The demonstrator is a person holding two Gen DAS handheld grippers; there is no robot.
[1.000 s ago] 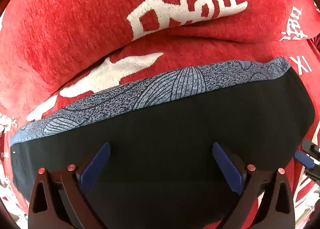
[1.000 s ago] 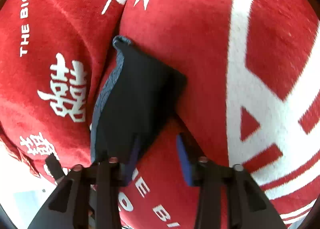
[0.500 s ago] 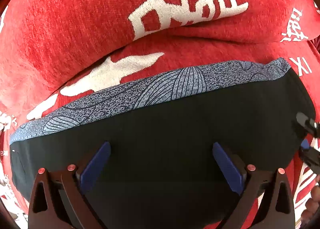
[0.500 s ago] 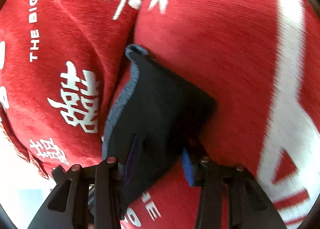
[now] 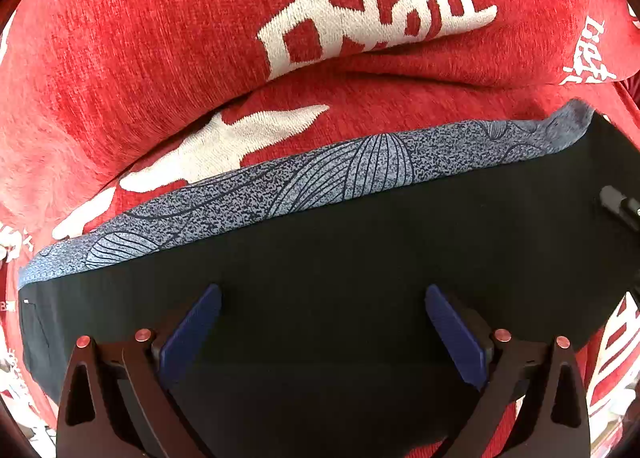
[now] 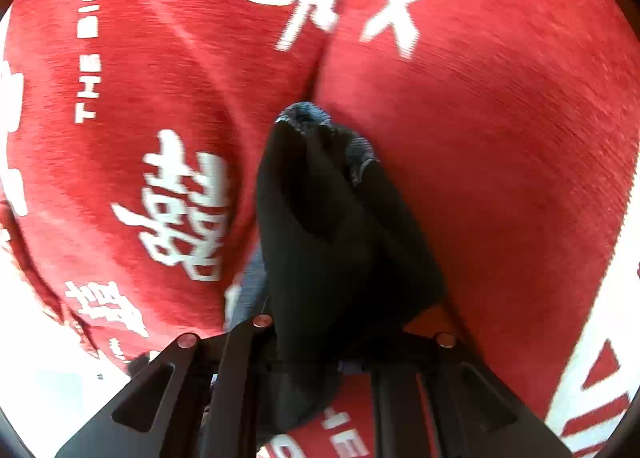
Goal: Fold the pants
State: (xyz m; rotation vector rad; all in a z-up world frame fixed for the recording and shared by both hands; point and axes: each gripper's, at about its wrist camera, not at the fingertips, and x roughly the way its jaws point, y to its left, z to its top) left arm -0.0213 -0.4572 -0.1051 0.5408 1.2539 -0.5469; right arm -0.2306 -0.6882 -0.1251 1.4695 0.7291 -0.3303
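The black pants (image 5: 360,250) lie spread flat on a red blanket, a blue-grey patterned band (image 5: 320,186) running along their far edge. My left gripper (image 5: 324,322) hovers over the black cloth pointing steeply down. It is open, and its blue pads (image 5: 196,322) stand wide apart with nothing pinched. In the right wrist view one end of the pants (image 6: 332,226) is bunched into a raised ridge. My right gripper (image 6: 320,354) is closing on that end, and the cloth between its jaws hides the pads. A part of the right gripper (image 5: 620,206) shows at the right edge of the left wrist view.
The red blanket (image 5: 160,38) with white characters and lettering covers a soft, humped surface all round the pants, with a crease (image 6: 320,70) beyond their far end. White stripes (image 6: 592,358) run at the right. A pale floor (image 6: 52,390) shows at the lower left.
My right gripper moved forward onto the end of the pants and closed its jaws on the cloth, which is now bunched and raised. The left gripper stayed still and open.
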